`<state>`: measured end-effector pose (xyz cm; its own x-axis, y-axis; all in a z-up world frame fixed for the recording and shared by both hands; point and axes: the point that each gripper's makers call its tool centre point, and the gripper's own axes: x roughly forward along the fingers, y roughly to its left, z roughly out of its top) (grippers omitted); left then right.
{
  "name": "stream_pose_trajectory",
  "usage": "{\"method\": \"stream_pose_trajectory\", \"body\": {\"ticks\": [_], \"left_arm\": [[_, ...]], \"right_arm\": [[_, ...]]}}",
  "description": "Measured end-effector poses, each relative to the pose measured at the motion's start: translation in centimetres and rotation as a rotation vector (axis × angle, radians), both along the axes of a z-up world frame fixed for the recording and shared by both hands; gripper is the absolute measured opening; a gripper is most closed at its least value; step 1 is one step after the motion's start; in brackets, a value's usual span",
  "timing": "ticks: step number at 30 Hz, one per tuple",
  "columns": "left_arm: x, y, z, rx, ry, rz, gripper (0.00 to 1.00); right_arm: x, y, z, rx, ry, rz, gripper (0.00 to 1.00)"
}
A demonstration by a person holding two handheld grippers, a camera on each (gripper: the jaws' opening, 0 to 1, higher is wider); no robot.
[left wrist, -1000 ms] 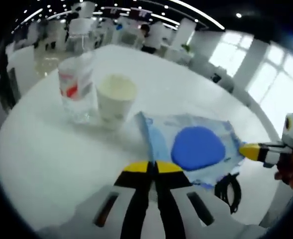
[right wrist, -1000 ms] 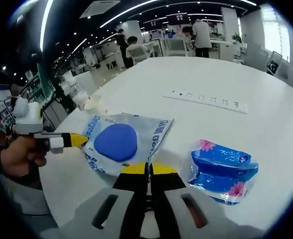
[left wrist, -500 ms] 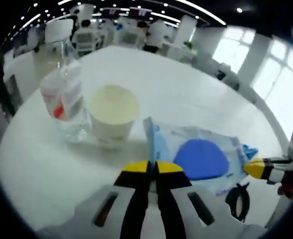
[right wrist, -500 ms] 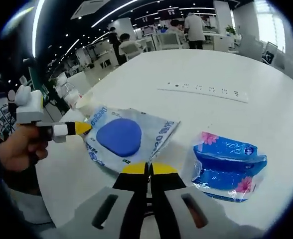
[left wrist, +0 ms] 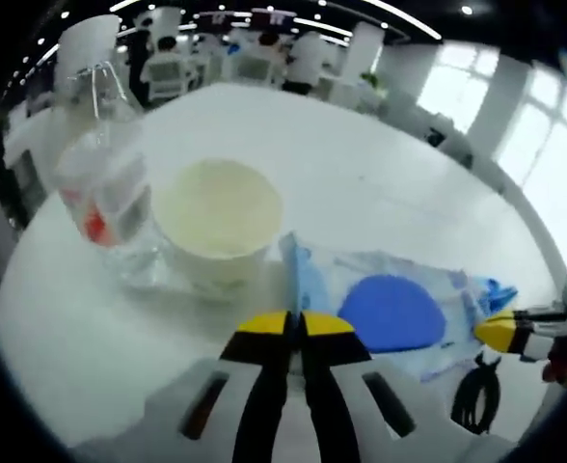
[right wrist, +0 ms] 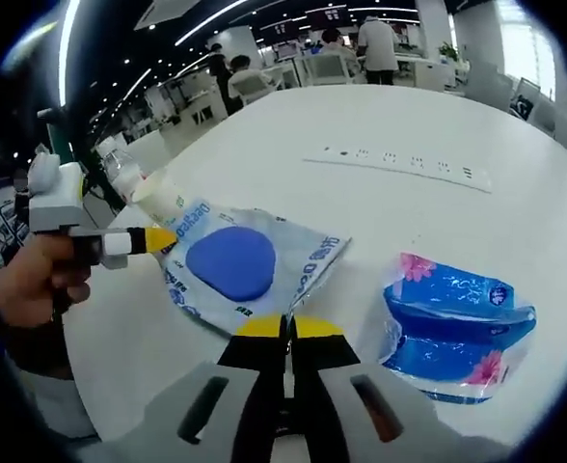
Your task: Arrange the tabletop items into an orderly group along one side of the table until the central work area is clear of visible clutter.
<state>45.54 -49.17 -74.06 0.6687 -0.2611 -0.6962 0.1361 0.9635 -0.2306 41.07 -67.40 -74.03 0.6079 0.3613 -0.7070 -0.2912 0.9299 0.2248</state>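
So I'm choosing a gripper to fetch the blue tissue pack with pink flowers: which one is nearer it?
Right. The right gripper sits just beside the tissue pack, while the left gripper is across the wipes packet, at its far edge.

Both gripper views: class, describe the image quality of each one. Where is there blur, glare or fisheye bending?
Left gripper view: the water bottle and paper cup look soft and smeared, and the windows at right are blown out white. Right gripper view: sharper, with print readable on the wipes pack; the white table edge curves strongly, and ceiling lights stretch into bright streaks.
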Motion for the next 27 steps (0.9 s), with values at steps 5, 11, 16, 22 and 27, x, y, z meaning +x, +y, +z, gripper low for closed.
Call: {"method": "stream_pose_trajectory", "body": {"ticks": [5,11,16,22,27], "left_arm": [[0.3,0.3,-0.3,-0.004,0.003,0.015,0.02],[0.7,0.5,-0.5,-0.010,0.002,0.022,0.03],[0.9,0.5,-0.6,0.001,-0.004,0.019,0.03],[1.0,0.6,-0.7,-0.003,-0.006,0.021,0.03],[1.1,0.7,-0.7,0.004,-0.007,0.022,0.04]], "right_arm": [[0.1,0.3,-0.1,0.003,0.002,-0.003,0.00],[-0.1,0.4,-0.8,0.001,0.015,-0.001,0.00],[-0.2,0.6,-1.0,0.004,0.017,-0.002,0.00],[0.3,0.4,-0.8,0.019,0.011,-0.025,0.00],[0.7,0.4,-0.7,0.012,0.008,-0.020,0.00]]}}
